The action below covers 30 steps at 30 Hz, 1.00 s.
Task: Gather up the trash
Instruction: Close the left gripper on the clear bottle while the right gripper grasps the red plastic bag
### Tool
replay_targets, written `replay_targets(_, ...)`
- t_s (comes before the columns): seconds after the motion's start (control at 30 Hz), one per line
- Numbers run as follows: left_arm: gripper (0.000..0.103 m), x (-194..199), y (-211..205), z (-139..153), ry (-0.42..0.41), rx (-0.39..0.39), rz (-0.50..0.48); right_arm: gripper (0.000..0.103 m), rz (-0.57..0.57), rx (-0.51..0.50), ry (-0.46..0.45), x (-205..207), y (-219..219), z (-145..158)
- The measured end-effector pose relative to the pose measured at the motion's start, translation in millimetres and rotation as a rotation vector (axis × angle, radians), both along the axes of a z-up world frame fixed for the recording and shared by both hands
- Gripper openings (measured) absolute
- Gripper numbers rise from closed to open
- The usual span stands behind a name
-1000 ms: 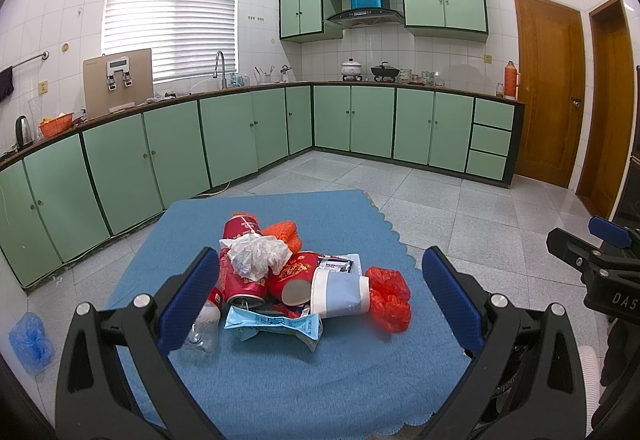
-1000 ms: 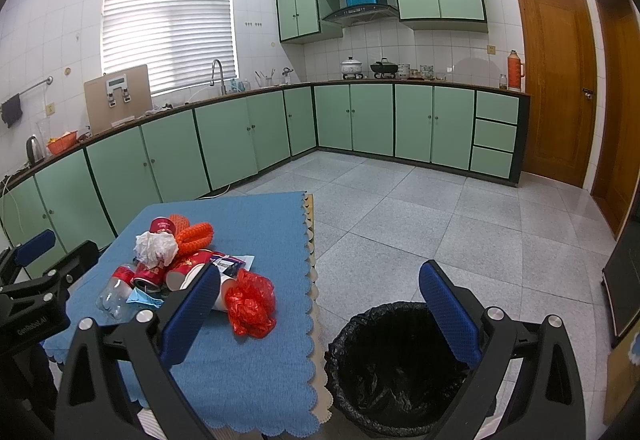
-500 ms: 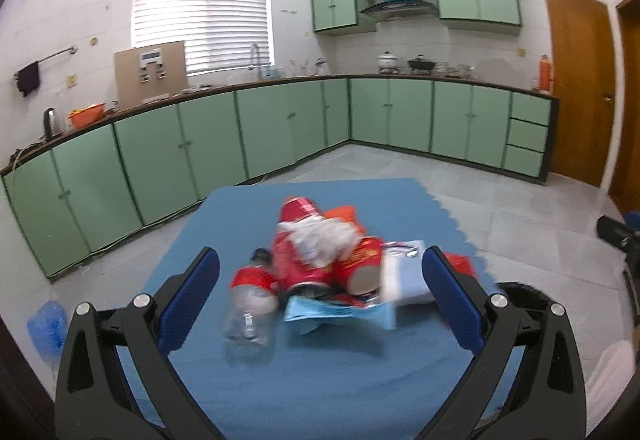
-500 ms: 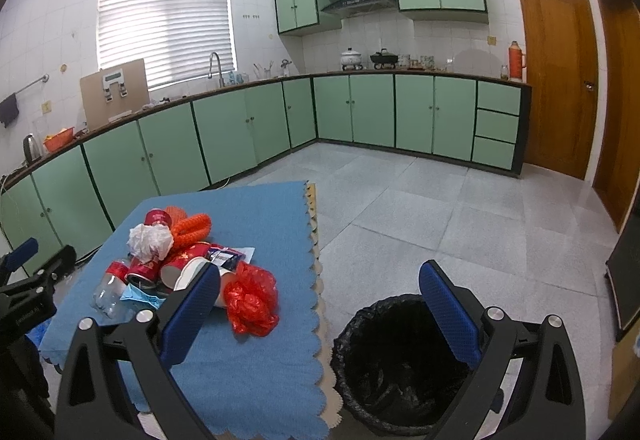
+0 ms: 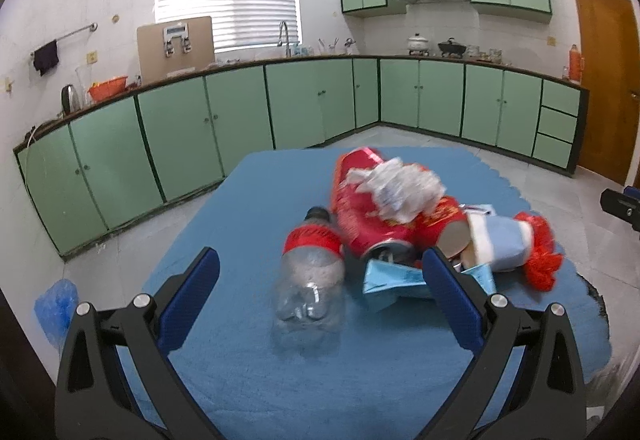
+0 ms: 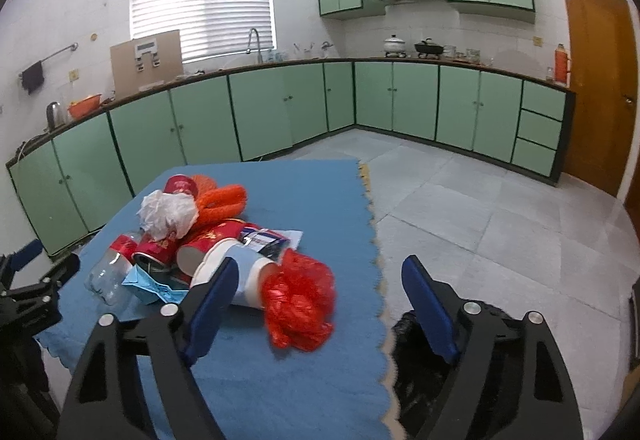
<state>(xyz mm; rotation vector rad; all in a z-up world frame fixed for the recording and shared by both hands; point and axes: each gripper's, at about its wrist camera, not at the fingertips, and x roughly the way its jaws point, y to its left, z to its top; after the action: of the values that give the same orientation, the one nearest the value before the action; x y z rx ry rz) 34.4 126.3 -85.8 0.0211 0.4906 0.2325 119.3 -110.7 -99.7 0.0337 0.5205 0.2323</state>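
A pile of trash lies on the blue cloth table (image 5: 256, 199). Nearest is a clear plastic bottle (image 5: 310, 280) with a red label, on its side. My left gripper (image 5: 320, 280) stands open around it in the picture, with neither pad touching. Behind it are red cans (image 5: 360, 215), crumpled white plastic (image 5: 400, 187), a blue packet (image 5: 394, 280) and a white and blue cup (image 5: 496, 244). My right gripper (image 6: 320, 300) frames the red plastic bag (image 6: 300, 300). Its jaws are closing and the pads stay clear of the bag.
A bin lined with a black bag (image 6: 424, 360) stands on the tiled floor by the table's scalloped right edge. Green cabinets (image 6: 280, 111) run along the far walls. A blue bag (image 5: 56, 304) lies on the floor at the left. The left gripper's body (image 6: 36, 280) shows beside the pile.
Both grippers have come lower and closer to the pile. The bottle now sits between the left fingers, the red bag between the right ones. The right jaws have narrowed.
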Motion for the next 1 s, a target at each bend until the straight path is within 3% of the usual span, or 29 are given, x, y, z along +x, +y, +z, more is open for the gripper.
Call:
replay_targets(0.37, 0.097, 38.9, 24.0, -36.2, 0.074, -0.04, 0.016, 0.07, -0.011, 0.016, 0.062, 19.5, 8.5, -22.3)
replay_targets(0.63, 0.086, 69.8, 47.1, -60.3, 0.195, -0.082, 0.017, 0.07, -0.006, -0.01, 0.082, 31.8, 17.7, -27.9)
replay_targets(0.9, 0.084, 74.2, 69.1, -66.4, 0.205, -0.197, 0.015, 0.07, 0.001, -0.019, 0.107, 40.0, 22.9, -35.0)
replay_targets(1.0, 0.086, 76.3, 70.1, -69.3, 0.209, -0.2, 0.006, 0.07, 0.004, -0.03, 0.115, 41.1, 24.8, -36.8)
